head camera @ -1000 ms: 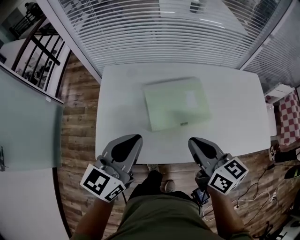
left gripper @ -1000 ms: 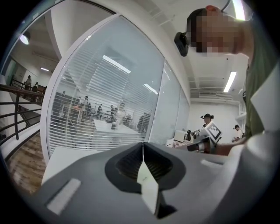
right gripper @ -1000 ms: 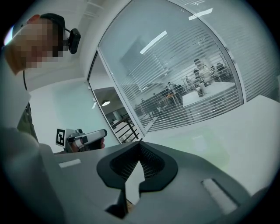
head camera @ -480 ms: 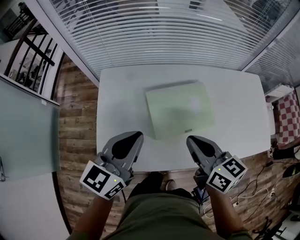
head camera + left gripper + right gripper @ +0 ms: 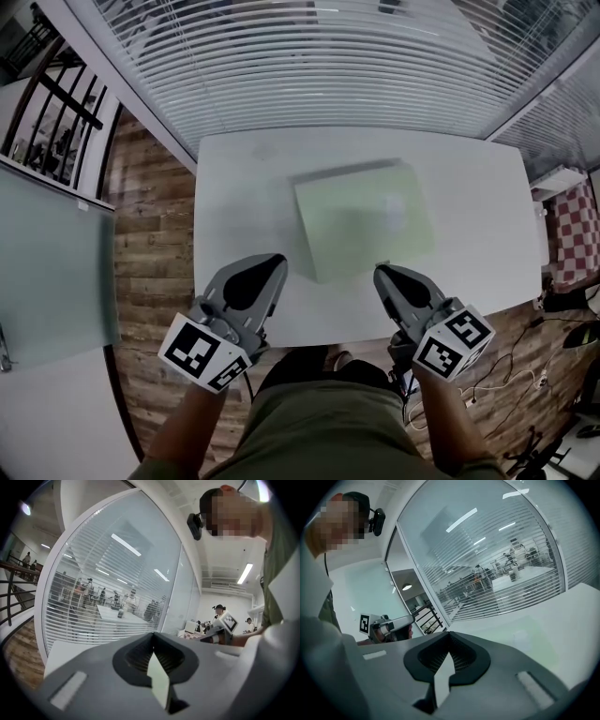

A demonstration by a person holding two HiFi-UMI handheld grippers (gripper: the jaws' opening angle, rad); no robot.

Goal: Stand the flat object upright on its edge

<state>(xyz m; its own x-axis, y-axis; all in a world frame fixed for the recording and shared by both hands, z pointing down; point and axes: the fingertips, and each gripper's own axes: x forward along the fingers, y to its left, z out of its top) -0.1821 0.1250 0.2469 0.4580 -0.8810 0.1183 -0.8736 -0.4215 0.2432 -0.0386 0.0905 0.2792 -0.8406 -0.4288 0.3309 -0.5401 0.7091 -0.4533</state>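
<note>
A flat pale green book-like object lies face up on the white table, right of its middle. My left gripper is shut and empty over the table's near edge, left of the object's near corner. My right gripper is also shut and empty, just short of the object's near edge. In the right gripper view the object shows ahead and to the right of the closed jaws. The left gripper view shows its jaws closed, with the other gripper off to the right.
A glass wall with white blinds runs along the table's far edge. Wooden floor lies left of the table, with a frosted glass panel further left. Cables trail on the floor at the right. My legs are below the near edge.
Both grippers have moved a little forward toward the green object, still shut. The object itself has not moved on the table.
</note>
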